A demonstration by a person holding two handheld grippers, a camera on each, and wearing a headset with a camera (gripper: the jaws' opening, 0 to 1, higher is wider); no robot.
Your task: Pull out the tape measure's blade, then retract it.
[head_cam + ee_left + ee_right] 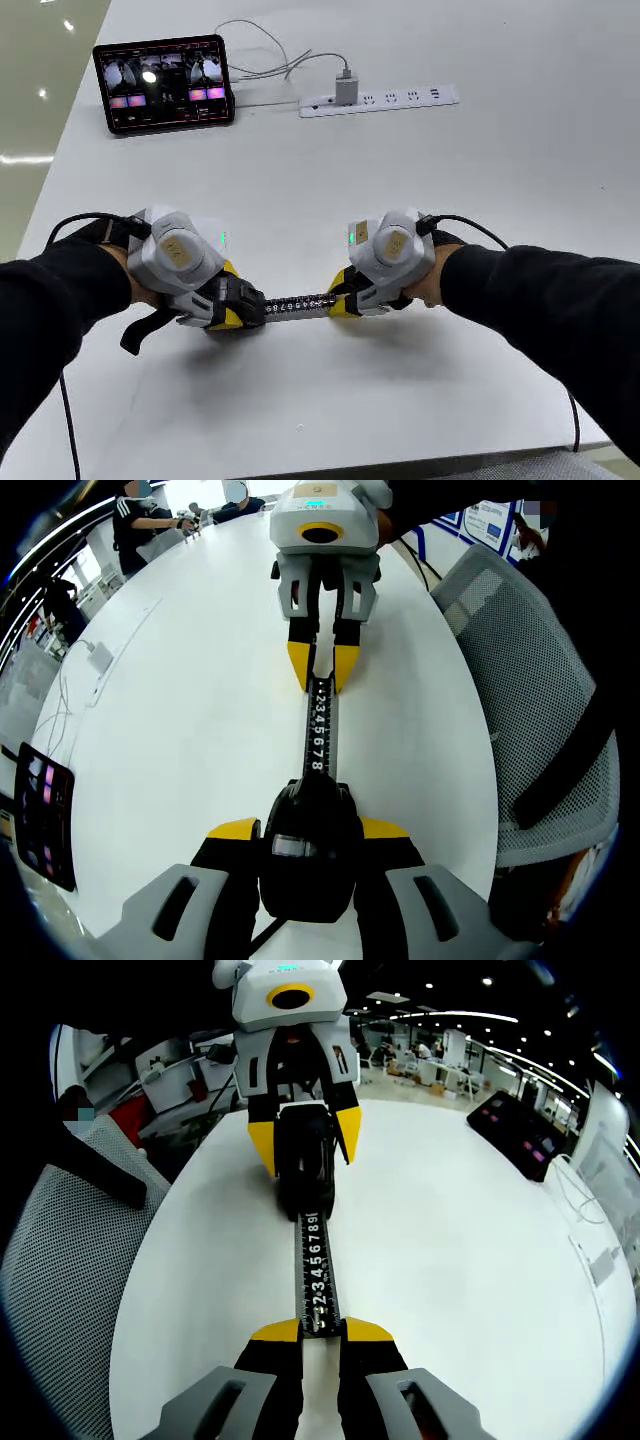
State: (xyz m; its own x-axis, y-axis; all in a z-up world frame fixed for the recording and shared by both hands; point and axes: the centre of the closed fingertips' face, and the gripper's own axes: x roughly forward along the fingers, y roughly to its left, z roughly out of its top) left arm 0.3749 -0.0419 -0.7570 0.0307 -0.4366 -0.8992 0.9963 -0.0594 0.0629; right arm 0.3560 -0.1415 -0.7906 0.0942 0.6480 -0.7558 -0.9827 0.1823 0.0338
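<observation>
The tape measure had a black case, clamped in the left gripper just above the white table. Its blade, black with white numerals up to 9, stood out short and straight, its tip pinched by the right gripper.

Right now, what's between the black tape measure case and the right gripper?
The numbered blade, pulled out, runs straight from the case to the right gripper, which pinches its end. Both gripper views show it clearly.
</observation>
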